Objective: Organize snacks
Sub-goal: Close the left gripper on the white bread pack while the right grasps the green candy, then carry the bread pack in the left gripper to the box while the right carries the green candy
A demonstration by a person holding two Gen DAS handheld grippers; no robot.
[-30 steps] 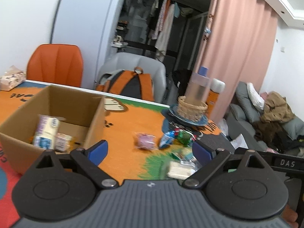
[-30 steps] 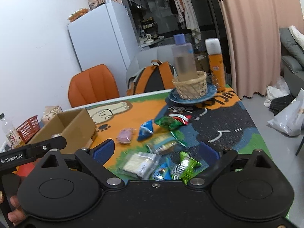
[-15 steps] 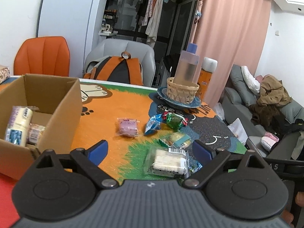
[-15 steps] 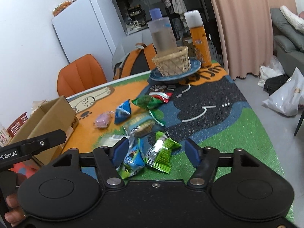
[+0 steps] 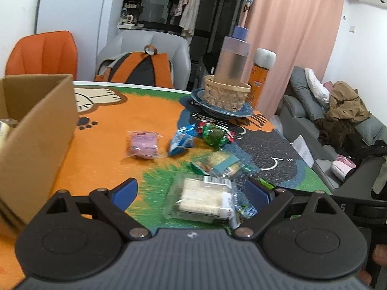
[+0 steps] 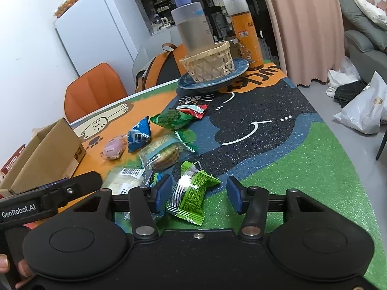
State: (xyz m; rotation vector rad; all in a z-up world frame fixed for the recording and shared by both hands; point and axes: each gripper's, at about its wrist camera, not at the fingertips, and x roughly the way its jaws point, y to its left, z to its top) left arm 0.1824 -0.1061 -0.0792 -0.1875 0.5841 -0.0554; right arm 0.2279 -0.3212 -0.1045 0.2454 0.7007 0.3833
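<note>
Several snack packets lie on the cartoon table mat. My left gripper is open, its jaws on either side of a clear packet of white wafers. My right gripper is open around a light green packet, not squeezing it. Farther off lie a pink packet, a blue packet, a dark green packet and a biscuit packet. The cardboard box stands at the left; a packet shows inside at its left edge.
A blue plate with a wicker basket and a bottle stands at the table's far end, an orange can beside it. Chairs and a backpack are behind the table. The table's right edge drops to the floor.
Both grippers moved forward and down toward the snack pile. The left swung right from the box to the wafer packet. The right narrowed its jaws around the light green packet.
</note>
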